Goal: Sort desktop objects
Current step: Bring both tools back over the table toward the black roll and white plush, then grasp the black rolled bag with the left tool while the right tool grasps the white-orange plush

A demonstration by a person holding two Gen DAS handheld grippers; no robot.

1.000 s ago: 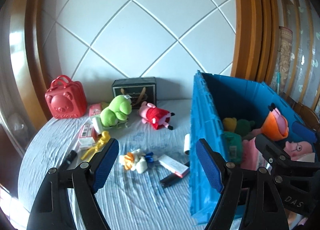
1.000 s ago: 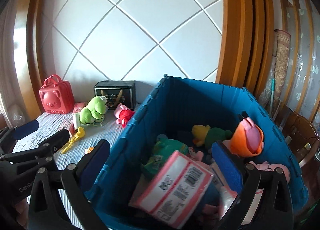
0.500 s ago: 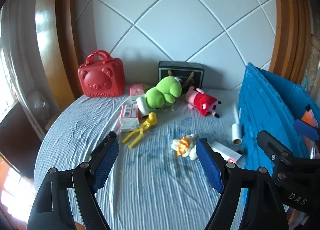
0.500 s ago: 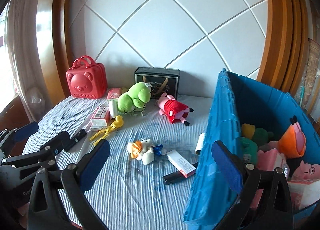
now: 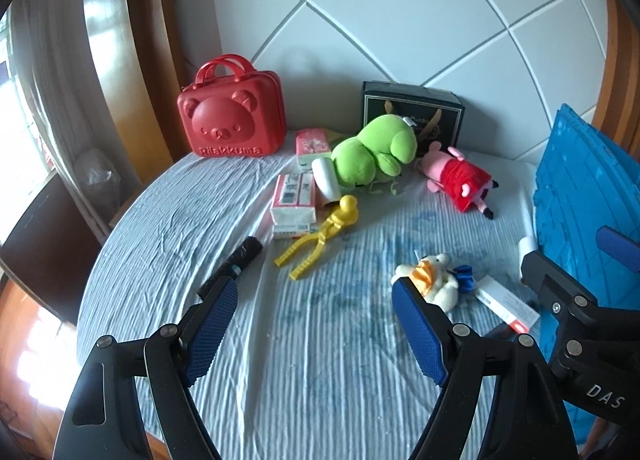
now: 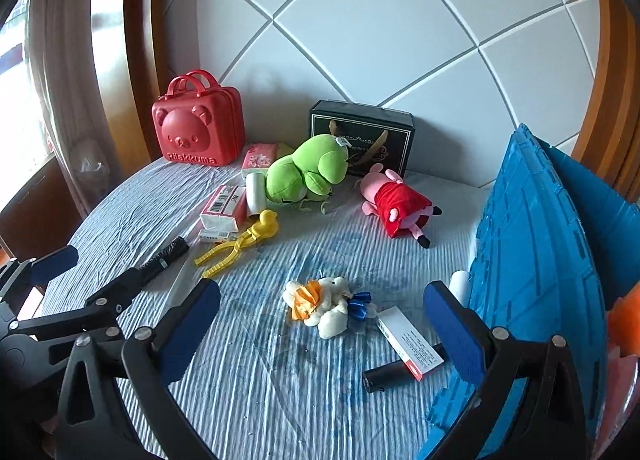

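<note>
A: Once the box had gone into the blue crate (image 6: 532,260), both pairs of tongs swung away from it and dropped towards the table (image 5: 320,360). A second earlier the right view looked straight down into the crate, with a white-and-red box between the jaws; now only the crate's outer wall showed at the right edge.

B: So that item was sorted. State of the tongs?

A: Left tongs (image 5: 316,330) released, jaws spread wide, nothing between them. Right tongs (image 6: 320,324) likewise spread and empty.

B: Next candidate?

A: Probably the small plush duck (image 6: 320,306), white with an orange bill and a blue bow. It lay on the striped cloth, framed between the right jaws but clear of the pads, near the crate.

B: Orientation?

A: Long axis ran roughly across the right view, head towards the left, bow end towards the crate. Just beside it a white-and-red carton (image 6: 410,340) lay slanting from the duck's bow towards the near right, resting over a black tube (image 6: 390,374).

B: Remaining?

A: Green frog plush (image 5: 374,150), pig plush (image 5: 460,180), yellow clamp toy (image 5: 320,236), tissue packs (image 5: 294,198). Plenty left to sort, I judged.
</note>
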